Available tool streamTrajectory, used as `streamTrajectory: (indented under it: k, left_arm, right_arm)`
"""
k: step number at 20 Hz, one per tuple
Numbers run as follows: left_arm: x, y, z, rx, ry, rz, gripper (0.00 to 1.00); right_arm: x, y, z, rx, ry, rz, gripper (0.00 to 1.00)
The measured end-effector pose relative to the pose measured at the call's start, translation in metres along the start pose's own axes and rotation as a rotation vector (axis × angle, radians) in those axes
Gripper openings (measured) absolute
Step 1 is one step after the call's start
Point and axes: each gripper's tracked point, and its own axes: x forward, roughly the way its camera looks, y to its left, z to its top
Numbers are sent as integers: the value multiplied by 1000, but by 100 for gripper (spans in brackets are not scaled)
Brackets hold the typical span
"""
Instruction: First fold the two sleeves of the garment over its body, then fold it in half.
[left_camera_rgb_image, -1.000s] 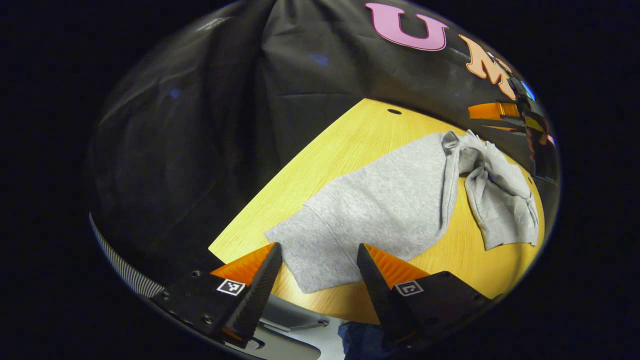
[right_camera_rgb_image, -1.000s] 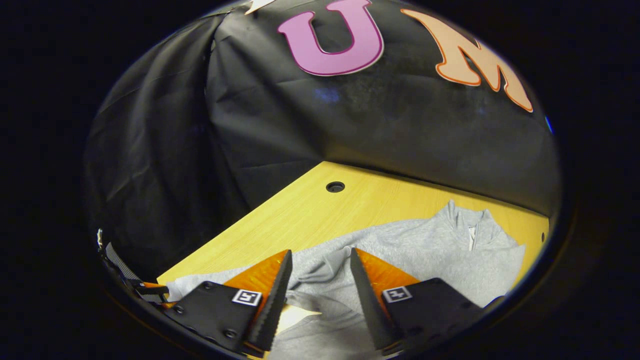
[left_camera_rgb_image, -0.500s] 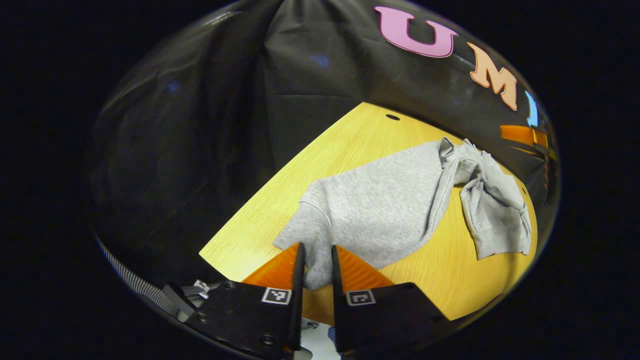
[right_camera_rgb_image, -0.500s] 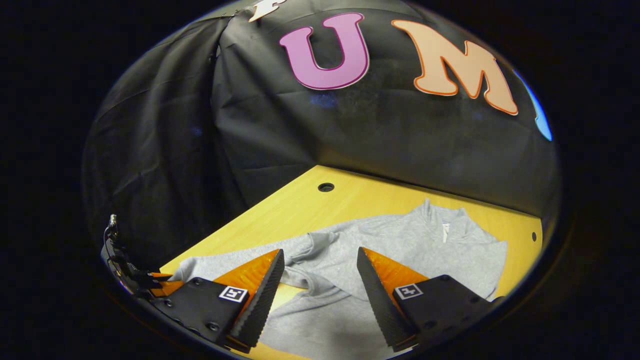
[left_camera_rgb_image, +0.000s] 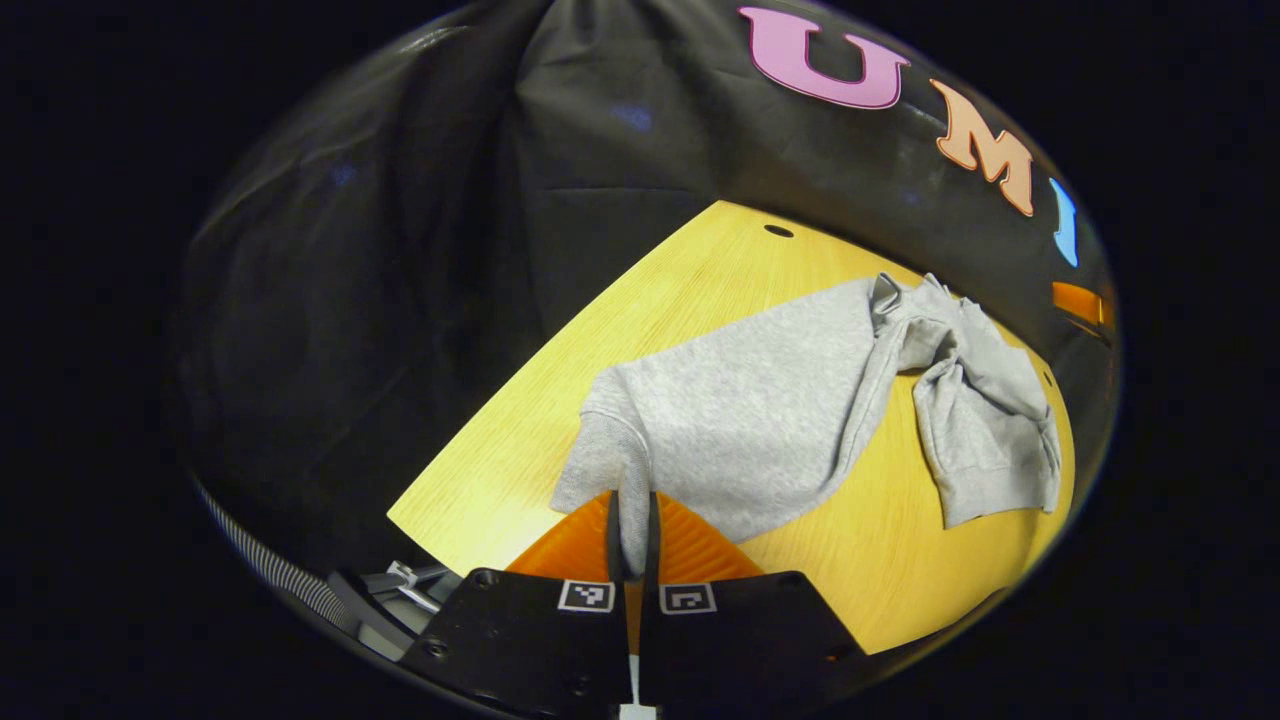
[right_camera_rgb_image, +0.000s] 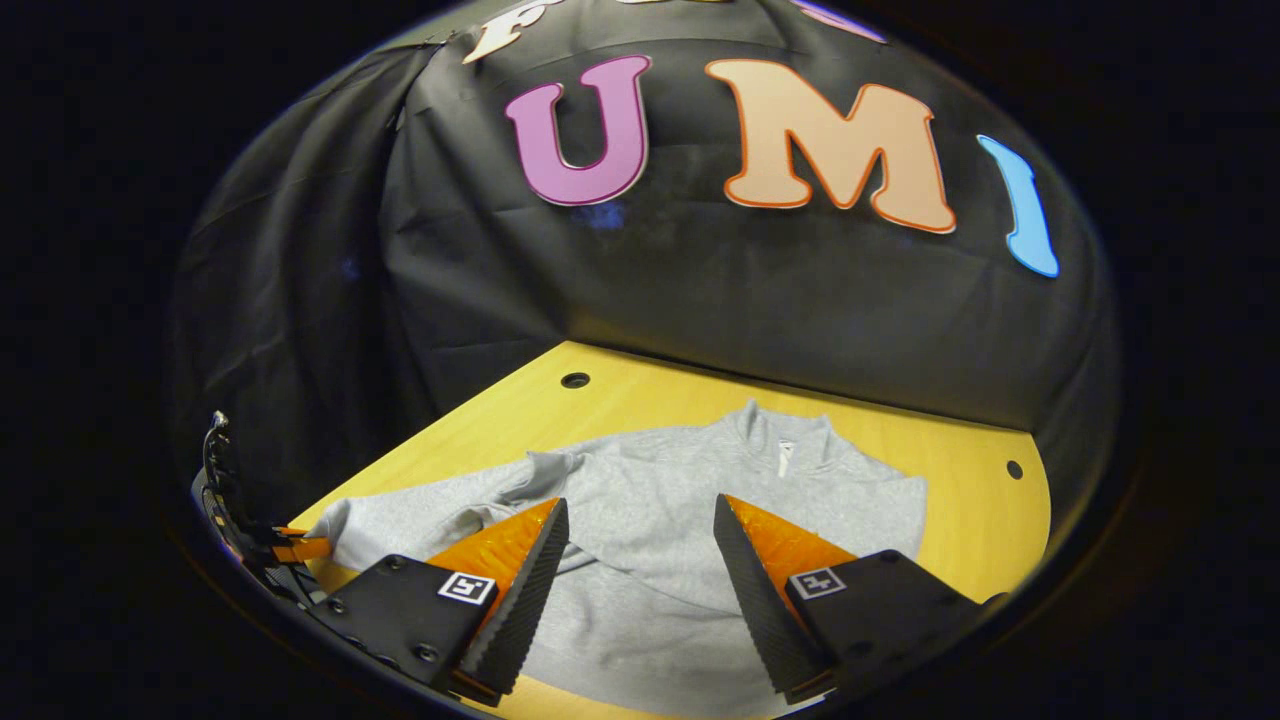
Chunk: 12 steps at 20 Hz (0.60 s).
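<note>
The sweatshirt's (right_camera_rgb_image: 660, 540) lower hem is cut off by the right gripper view's bottom edge, and its middle lies behind the right hand-held gripper's fingers (right_camera_rgb_image: 520, 590).

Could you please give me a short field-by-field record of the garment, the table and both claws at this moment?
garment: grey sweatshirt, lying on the table, collar towards the booth wall
sleeve cuff: pinched in the left claw
other sleeve: bunched, not laid flat
table: light wooden top with small round holes
left claw: shut on the sleeve cuff
right claw: open, over the sweatshirt body
</note>
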Motion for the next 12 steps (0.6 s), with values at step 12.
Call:
streamTrajectory:
  k: [12]
  left_arm:
    - [-27, -165, 98, -3, -126, -284, 0]
  right_arm:
    - [-69, -105, -37, 98, 16, -150, 89]
